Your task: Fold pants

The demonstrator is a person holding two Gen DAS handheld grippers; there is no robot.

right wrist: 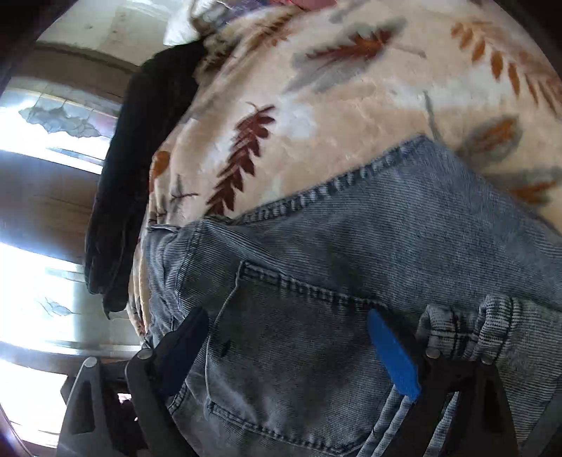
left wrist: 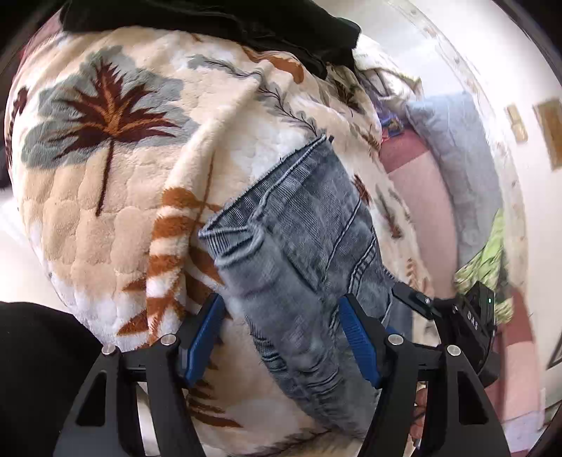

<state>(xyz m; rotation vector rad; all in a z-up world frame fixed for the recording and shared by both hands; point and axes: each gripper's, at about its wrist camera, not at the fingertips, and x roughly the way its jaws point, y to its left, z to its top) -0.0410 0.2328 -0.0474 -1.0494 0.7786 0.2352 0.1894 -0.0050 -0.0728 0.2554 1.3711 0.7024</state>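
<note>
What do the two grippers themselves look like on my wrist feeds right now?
Both are black, angular frames with triangular cut-outs and silver bolt heads. The left gripper has ribbed blue pads on its fingers. The right gripper has one bright blue pad, the other shadowed dark.

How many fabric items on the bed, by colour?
Faded blue-grey denim jeans: 1
Cream plush blanket with a brown and grey leaf print: 1
Black cloth bundle at the blanket's edge: 1
Total: 3
Both the left tool and the right tool are open over the jeans.
</note>
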